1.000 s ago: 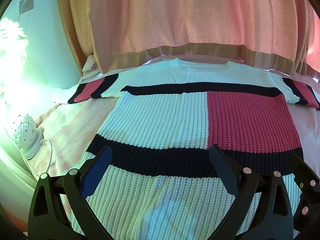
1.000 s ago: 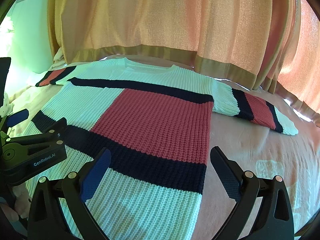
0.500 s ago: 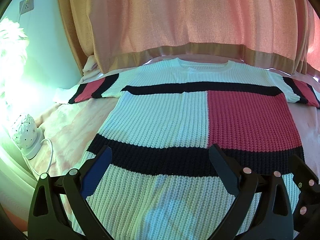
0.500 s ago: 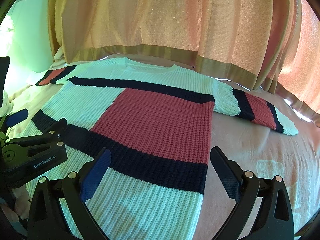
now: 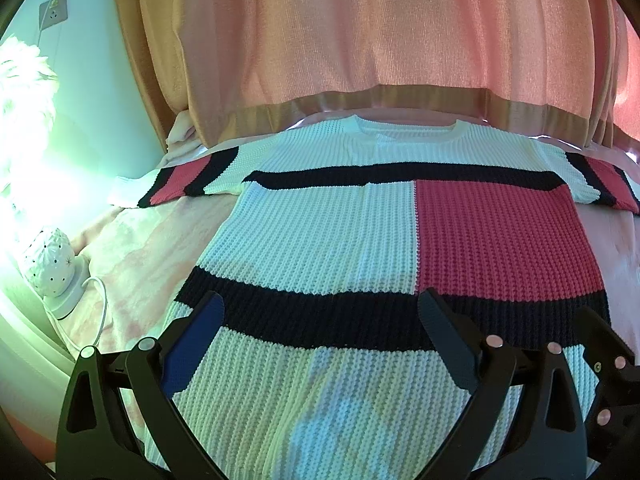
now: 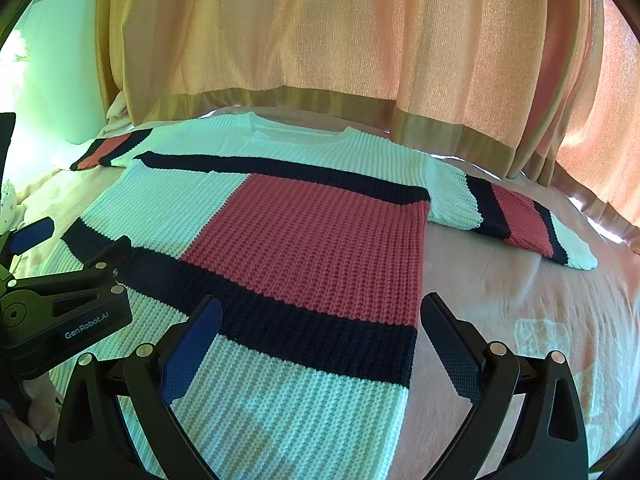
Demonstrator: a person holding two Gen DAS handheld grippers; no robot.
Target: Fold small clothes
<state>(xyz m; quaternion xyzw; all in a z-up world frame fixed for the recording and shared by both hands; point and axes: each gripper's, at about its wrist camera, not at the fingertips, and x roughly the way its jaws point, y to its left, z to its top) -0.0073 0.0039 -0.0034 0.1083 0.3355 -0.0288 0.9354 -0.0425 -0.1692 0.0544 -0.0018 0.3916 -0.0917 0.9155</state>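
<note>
We have not started folding: the sweater (image 5: 360, 240) lies flat and fully spread on the bed (image 6: 520, 312), both sleeves out to the sides. Our left gripper (image 5: 320, 344) and right gripper (image 6: 320, 344) hover over its near hem, jaws wide and holding nothing. It is a chunky knit in white, red and black blocks, smooth, neckline far ahead.

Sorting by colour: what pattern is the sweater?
White sweater with navy bands and red blocks; left wrist view.
</note>
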